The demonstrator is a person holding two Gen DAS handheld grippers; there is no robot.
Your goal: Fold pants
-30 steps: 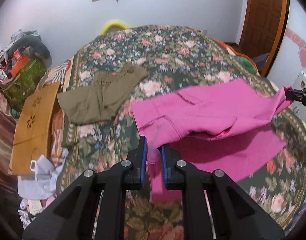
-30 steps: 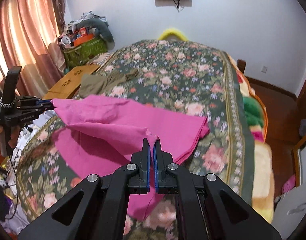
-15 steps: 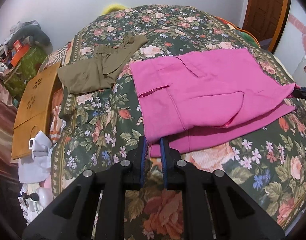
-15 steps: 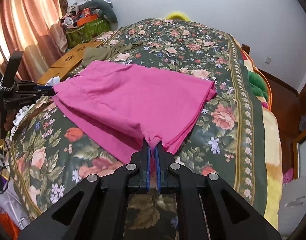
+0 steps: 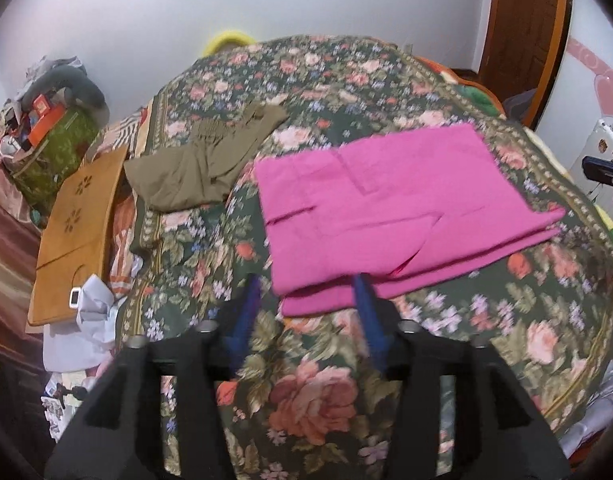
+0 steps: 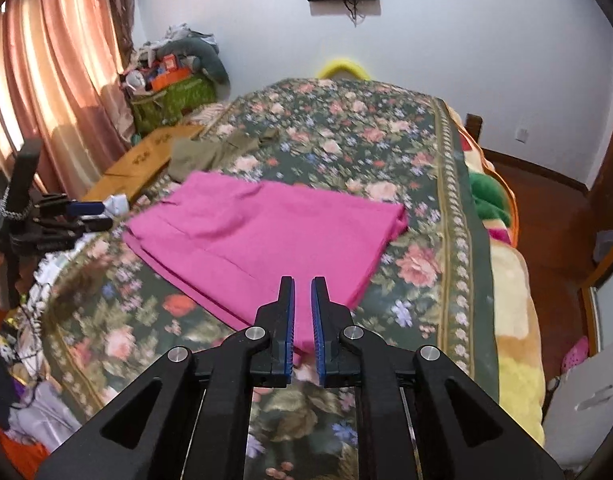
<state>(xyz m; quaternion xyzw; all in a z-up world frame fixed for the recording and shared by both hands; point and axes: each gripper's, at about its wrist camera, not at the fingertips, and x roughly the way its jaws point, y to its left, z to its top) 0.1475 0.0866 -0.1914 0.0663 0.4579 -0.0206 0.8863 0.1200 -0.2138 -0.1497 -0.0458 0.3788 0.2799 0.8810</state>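
Note:
The pink pants (image 5: pixel 390 204) lie folded flat on the floral bedspread (image 5: pixel 314 392); they also show in the right wrist view (image 6: pixel 266 240). My left gripper (image 5: pixel 306 284) is open wide and empty, above the near left corner of the pants. My right gripper (image 6: pixel 302 284) is slightly open, with a gap between its blue pads, and holds nothing; it hovers over the near edge of the pants. The left gripper also shows at the left of the right wrist view (image 6: pixel 94 214).
Olive pants (image 5: pixel 210 164) lie folded on the bed beyond the pink ones. A tan wooden board (image 5: pixel 74 232) and white cloth (image 5: pixel 86 328) sit off the bed's left side. A green bag (image 6: pixel 170 100) with clutter stands by the curtain (image 6: pixel 46 92).
Both grippers have let go of the pink pants and opened, the left wide. Both have lifted and drawn back. The pants went from held up to lying flat, folded.

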